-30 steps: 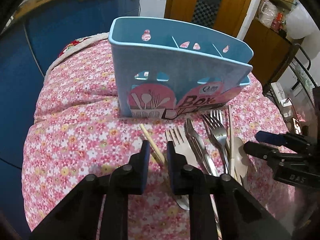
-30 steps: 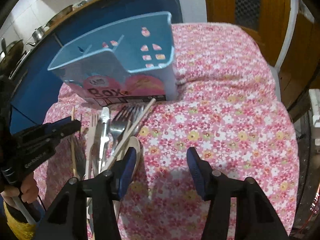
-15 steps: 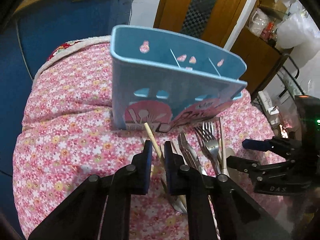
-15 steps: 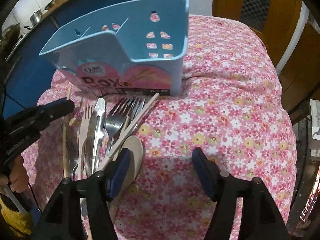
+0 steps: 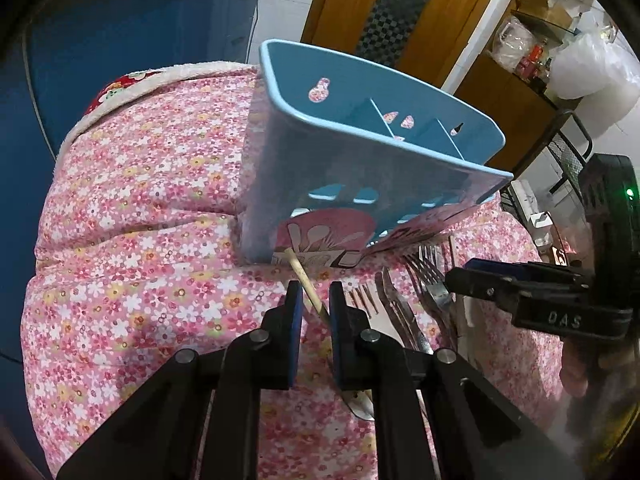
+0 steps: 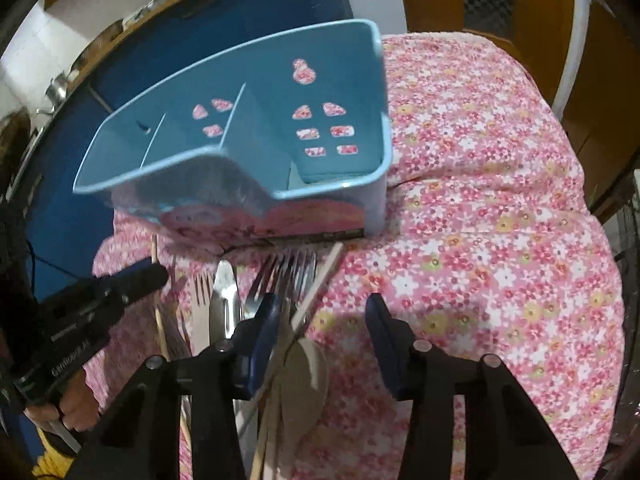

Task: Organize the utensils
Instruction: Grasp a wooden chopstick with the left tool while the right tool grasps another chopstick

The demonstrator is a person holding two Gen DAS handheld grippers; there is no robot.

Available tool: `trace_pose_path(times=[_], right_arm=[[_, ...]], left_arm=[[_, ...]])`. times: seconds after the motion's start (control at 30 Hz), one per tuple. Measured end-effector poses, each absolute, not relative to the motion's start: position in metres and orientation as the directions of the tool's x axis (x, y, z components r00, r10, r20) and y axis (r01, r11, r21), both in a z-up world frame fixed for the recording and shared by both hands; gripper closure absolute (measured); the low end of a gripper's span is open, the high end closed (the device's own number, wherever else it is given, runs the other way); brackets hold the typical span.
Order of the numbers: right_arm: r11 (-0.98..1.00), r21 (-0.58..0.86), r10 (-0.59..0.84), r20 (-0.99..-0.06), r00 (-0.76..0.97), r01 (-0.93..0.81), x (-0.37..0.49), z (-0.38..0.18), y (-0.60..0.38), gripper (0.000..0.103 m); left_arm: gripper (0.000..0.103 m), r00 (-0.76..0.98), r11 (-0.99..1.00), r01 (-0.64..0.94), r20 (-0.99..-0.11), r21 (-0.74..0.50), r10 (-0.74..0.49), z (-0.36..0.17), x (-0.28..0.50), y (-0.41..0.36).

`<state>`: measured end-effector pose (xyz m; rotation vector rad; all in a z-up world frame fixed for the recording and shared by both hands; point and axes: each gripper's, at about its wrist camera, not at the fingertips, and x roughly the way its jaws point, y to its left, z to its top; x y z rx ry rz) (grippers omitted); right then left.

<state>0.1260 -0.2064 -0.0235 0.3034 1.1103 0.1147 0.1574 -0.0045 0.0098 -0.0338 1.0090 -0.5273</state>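
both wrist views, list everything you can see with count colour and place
utensil caddy: one, light blue with a pink label, divided, no utensils seen inside, standing on the cloth behind the utensils
floral cloth: one, pink, covers the surface
metal forks: at least two, silver, tines toward the caddy
metal knife: one, silver, left of the forks
wooden fork: one, pale, left of the knife
wooden spoon: one, pale, nearest the right gripper
chopstick: one, pale wood
left gripper: black with blue pads, nearly closed around the chopstick
right gripper: black with blue pads, jaws closing over the spoon and a second pale stick
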Motion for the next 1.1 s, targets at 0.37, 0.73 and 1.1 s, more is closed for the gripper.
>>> trace_pose_path(times=[0.37,0.73,1.1], right_arm=[[0.929,0.371,0.32,-0.817,0.48,0.011,0.141,-0.021,-0.206,0.091],[0.904,0.422,0.381,-0.731,0.567,-0.063,0.125,0.006,-0.211,0.093],[0.901,0.413,0.394,-0.647,0.653,-0.134,0.091,0.04,-0.205,0.096]], left_arm=[[0.08,0.457,0.9,0.338,-0.788,-0.276,-0.414,0.019,0.165,0.011],[0.094,0.41,0.877,0.331,-0.784,-0.348,-0.466,0.013,0.166,-0.002],[0.101,0.516,0.865,0.392,-0.704,-0.314,-0.489,0.063,0.131,-0.001]])
